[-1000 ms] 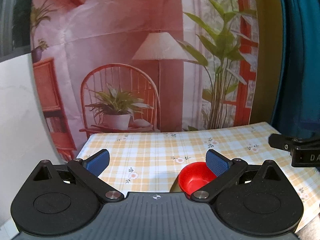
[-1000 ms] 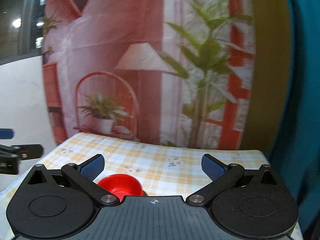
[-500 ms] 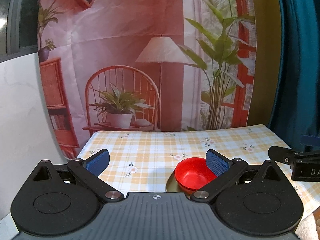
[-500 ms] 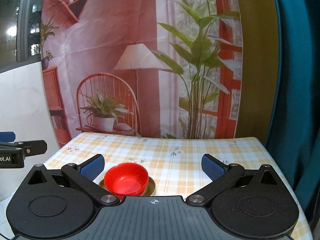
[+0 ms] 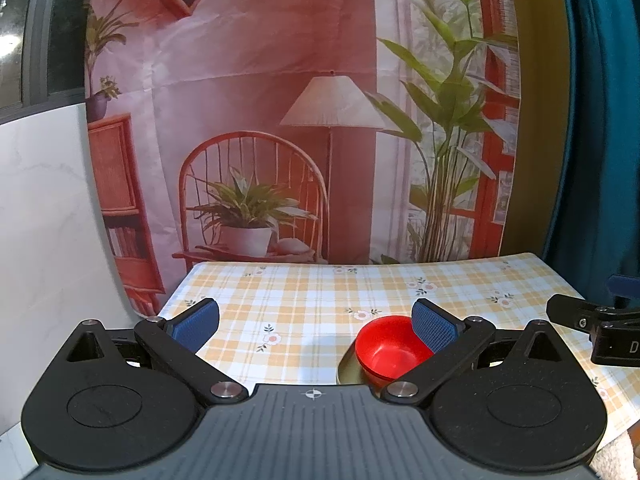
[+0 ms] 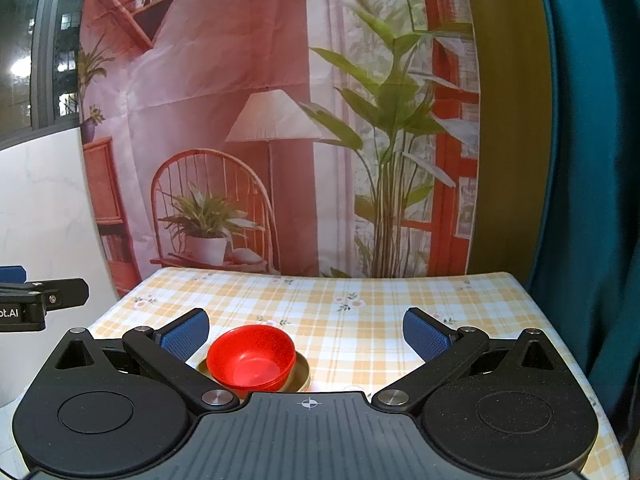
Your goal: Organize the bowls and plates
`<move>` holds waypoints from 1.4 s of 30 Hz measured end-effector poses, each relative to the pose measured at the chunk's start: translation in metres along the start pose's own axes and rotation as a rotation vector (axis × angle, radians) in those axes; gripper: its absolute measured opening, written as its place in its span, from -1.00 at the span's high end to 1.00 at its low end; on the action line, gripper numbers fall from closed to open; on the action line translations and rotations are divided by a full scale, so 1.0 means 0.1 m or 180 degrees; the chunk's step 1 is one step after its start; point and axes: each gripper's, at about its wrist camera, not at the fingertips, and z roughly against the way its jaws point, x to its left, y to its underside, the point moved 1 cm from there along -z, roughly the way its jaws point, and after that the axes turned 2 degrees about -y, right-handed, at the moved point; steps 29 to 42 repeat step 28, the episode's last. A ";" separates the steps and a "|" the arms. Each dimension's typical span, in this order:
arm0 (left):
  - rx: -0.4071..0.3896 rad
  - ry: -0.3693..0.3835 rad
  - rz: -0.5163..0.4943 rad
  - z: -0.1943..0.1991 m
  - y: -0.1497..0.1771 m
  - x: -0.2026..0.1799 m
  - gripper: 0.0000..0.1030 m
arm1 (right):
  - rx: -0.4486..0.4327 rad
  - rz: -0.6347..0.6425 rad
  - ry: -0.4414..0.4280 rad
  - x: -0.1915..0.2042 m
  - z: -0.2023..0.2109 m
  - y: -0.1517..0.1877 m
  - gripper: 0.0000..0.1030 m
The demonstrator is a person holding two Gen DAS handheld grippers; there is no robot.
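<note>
A red bowl [image 5: 387,349] sits on a gold-green plate [image 5: 347,367] on the checked tablecloth [image 5: 304,300]. In the left wrist view it lies low at the right, partly behind my right fingertip. My left gripper [image 5: 314,320] is open and empty above the table. In the right wrist view the red bowl [image 6: 251,356] and the plate [image 6: 301,372] lie just right of my left fingertip. My right gripper [image 6: 306,332] is open and empty, above the table.
A printed backdrop [image 5: 280,120] of a chair, lamp and plants hangs behind the table. A teal curtain [image 6: 592,160] hangs at the right. A white marble wall [image 5: 44,220] is at the left. The other gripper shows at the frame edge [image 5: 592,328].
Both grippers have drawn back and up a little, so the bowl and plate show more fully and sit lower in both views. Both stay open.
</note>
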 end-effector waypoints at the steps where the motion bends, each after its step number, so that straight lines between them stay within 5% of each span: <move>1: -0.0001 -0.0005 0.0000 0.00 0.00 0.00 -1.00 | -0.0007 0.0004 -0.0001 0.00 0.01 0.00 -0.99; 42: 0.0012 0.0069 0.0014 0.03 0.04 -0.01 -1.00 | -0.0070 0.0035 -0.0027 0.04 0.06 -0.01 -0.99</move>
